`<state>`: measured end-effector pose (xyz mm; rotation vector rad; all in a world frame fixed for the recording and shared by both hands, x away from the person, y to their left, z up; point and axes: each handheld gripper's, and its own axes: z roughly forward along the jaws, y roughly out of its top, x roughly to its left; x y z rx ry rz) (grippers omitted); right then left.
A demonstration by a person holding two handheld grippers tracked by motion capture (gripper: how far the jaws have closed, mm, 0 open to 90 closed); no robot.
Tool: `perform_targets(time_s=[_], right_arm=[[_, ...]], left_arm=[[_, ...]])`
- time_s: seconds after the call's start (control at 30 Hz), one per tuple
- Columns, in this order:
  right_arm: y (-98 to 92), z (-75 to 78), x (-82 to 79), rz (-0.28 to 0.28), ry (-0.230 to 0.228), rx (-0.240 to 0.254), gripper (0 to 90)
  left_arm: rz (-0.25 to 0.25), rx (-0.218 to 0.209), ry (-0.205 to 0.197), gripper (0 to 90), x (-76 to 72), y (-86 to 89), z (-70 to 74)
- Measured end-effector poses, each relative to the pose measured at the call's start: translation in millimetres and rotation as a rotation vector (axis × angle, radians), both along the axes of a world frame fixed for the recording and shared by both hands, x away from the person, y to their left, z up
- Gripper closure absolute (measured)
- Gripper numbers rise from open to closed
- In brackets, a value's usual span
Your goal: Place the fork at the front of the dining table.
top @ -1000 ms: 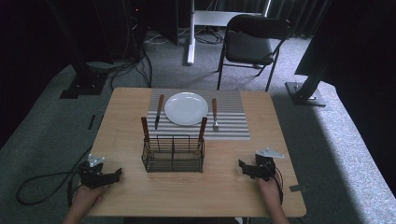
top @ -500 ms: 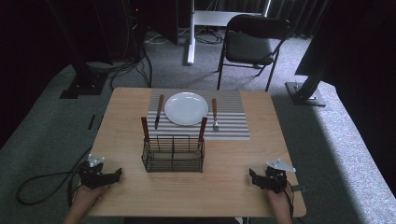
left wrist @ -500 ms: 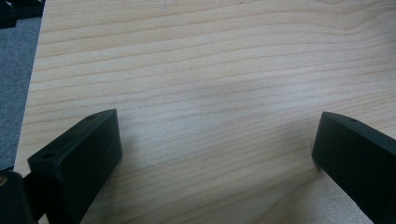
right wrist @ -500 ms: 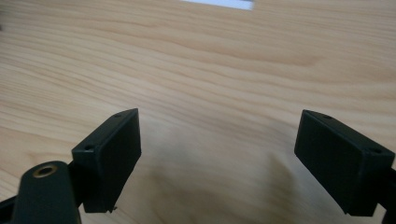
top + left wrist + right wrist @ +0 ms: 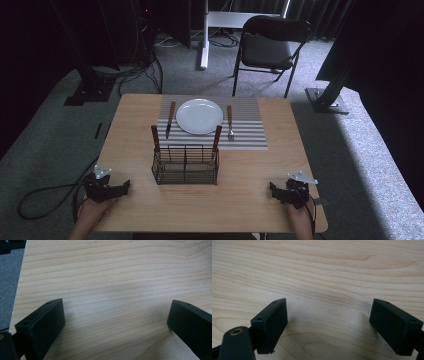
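Note:
My left gripper (image 5: 122,187) rests at the near left corner of the wooden table (image 5: 250,165), held by a hand. In the left gripper view (image 5: 115,320) its jaws stand wide apart over bare wood. My right gripper (image 5: 274,190) sits at the near right corner, also hand-held. Its jaws are open over bare wood in the right gripper view (image 5: 328,320). A black wire caddy (image 5: 185,164) stands mid-table with two wooden-handled utensils (image 5: 155,137) upright at its back corners. Behind it a white plate (image 5: 199,115) lies on a striped placemat (image 5: 247,135), a knife (image 5: 170,118) at its left and a fork (image 5: 230,121) at its right.
A black folding chair (image 5: 267,47) stands beyond the table on grey carpet. A cable (image 5: 45,195) trails off the left gripper onto the floor. Dark stands and a white desk leg (image 5: 204,35) are at the back.
The right gripper has moved back toward the table's near edge and a little to the right. The left gripper has stayed in place.

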<state>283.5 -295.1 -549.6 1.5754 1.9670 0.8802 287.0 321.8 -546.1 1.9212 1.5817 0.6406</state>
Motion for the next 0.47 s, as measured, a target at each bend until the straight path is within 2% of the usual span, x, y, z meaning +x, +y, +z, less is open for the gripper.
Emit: perform_targets(time_s=[0.07,0.2,0.47], right_arm=[[2.3,-0.3,0.2,0.005,0.001,-0.023,13.9],[2.3,-0.3,0.2,0.005,0.001,-0.022,13.9],[2.2,-0.2,0.4,0.005,0.001,-0.023,14.0]], left_arm=[[0.007,0.0,0.0,1.2,-0.7,-0.4,0.0],[0.012,0.001,0.0,1.2,-0.8,-0.7,0.0],[0.097,0.002,0.0,1.3,-3.3,-7.7,0.0]])
